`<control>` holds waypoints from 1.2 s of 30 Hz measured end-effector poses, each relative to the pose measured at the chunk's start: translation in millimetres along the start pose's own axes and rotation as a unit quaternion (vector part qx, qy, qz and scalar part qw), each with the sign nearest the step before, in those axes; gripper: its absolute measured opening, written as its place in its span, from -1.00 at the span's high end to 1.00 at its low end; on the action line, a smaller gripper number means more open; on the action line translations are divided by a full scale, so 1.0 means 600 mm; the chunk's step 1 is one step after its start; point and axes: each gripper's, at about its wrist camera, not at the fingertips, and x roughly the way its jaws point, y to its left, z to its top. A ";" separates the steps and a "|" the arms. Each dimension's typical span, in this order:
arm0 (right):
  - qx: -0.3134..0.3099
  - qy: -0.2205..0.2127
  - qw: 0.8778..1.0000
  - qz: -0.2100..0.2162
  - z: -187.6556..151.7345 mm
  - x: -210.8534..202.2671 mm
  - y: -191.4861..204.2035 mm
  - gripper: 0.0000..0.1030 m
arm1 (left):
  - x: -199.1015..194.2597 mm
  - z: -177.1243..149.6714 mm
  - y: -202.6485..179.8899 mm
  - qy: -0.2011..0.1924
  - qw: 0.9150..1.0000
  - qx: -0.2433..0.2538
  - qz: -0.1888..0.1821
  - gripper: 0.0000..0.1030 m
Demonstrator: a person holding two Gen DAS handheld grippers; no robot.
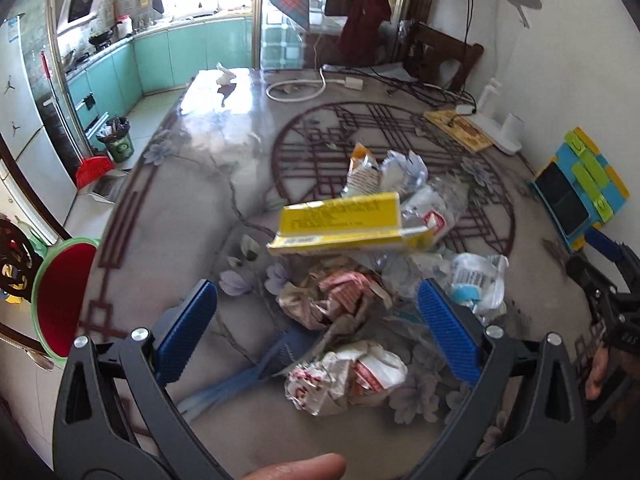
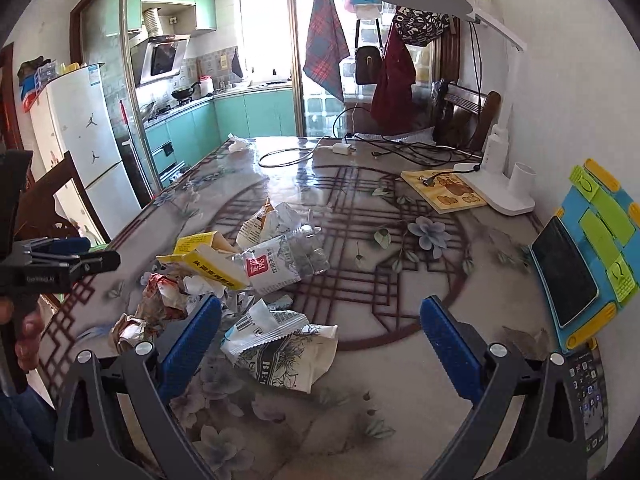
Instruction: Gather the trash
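A heap of trash lies on the patterned table [image 1: 168, 216]: a yellow carton [image 1: 340, 220], a crushed clear bottle [image 1: 436, 204], a crumpled red-and-brown wrapper [image 1: 332, 296], a white crumpled wrapper [image 1: 348, 376] and a white-blue packet [image 1: 476, 280]. My left gripper [image 1: 316, 332] is open, hovering over the red-brown wrapper. My right gripper [image 2: 320, 340] is open and empty above a white packet [image 2: 276, 340]; the yellow carton [image 2: 204, 260] and bottle [image 2: 288, 260] lie beyond. A red bin with a green rim [image 1: 64, 300] stands beside the table's left edge.
A white desk lamp [image 2: 492, 184], a yellow booklet [image 2: 444, 192], cables [image 2: 400, 148] and a white charger [image 2: 342, 148] are at the far side. A phone on a blue-yellow stand [image 2: 572, 272] is at the right. A wooden chair [image 2: 468, 116] stands behind the table.
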 end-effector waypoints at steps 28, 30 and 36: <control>-0.006 0.027 1.000 0.006 -0.024 0.024 0.006 -0.87 | 0.092 -0.089 -0.005 0.100 0.994 -0.029 0.021 -0.91; -0.006 0.029 1.000 0.005 -0.026 0.027 0.005 -0.87 | 0.094 -0.089 -0.006 0.098 0.994 -0.026 0.026 -0.91; -0.002 0.036 0.999 0.004 -0.029 0.035 0.001 -0.87 | 0.102 -0.089 -0.010 0.103 0.994 -0.018 0.027 -0.68</control>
